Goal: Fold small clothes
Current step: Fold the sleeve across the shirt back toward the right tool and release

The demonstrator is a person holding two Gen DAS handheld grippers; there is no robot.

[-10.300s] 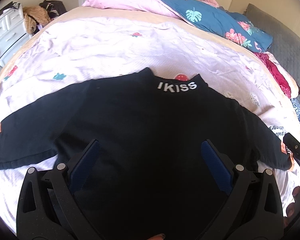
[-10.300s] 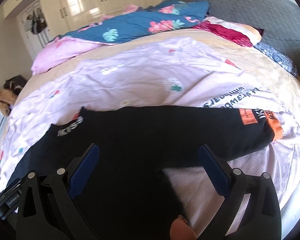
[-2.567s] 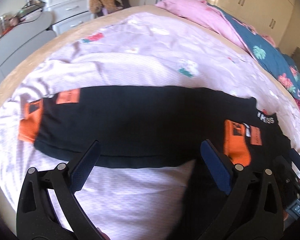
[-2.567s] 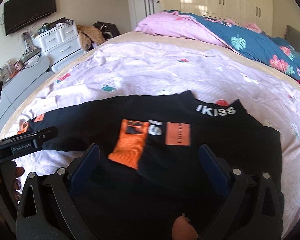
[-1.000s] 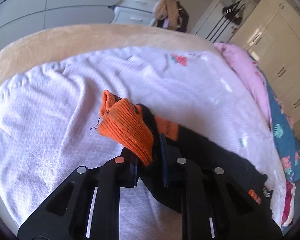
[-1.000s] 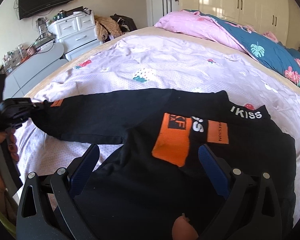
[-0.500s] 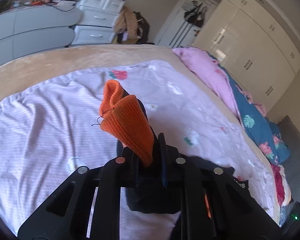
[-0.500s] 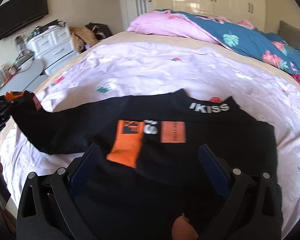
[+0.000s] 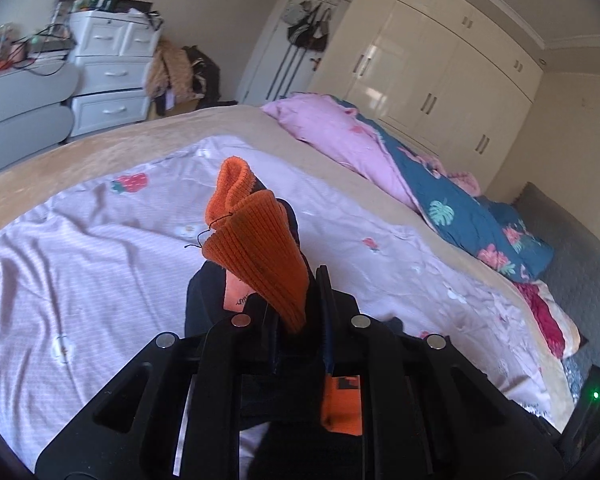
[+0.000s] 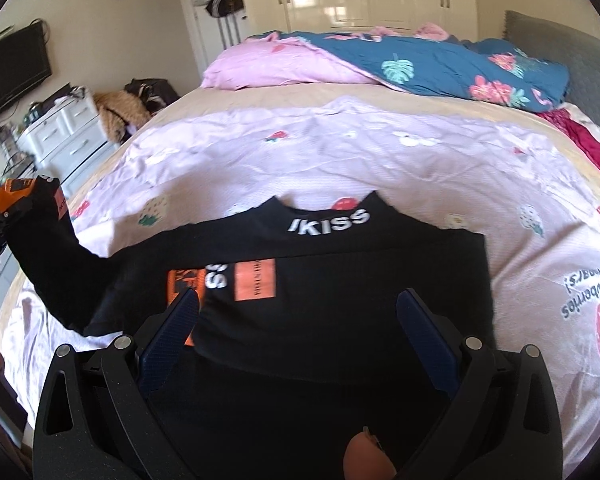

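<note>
Pinching the orange cuff (image 9: 256,256) above the bedsheet (image 9: 80,248), left tongs (image 9: 296,300) lift; right tongs (image 10: 300,312) gape over the black top (image 10: 340,280).

Rig appearance, both wrist views.

We note that our left gripper (image 9: 296,312) is matte black plastic with cut-out slots and four round silver screw heads across its linkage; dark blue pads line the inner faces of its fingers. Our right gripper (image 10: 298,320) has the same black frame, silver screws and textured blue pads (image 10: 168,330). A fingertip with a painted nail (image 10: 366,462) shows at its lower edge.
</note>
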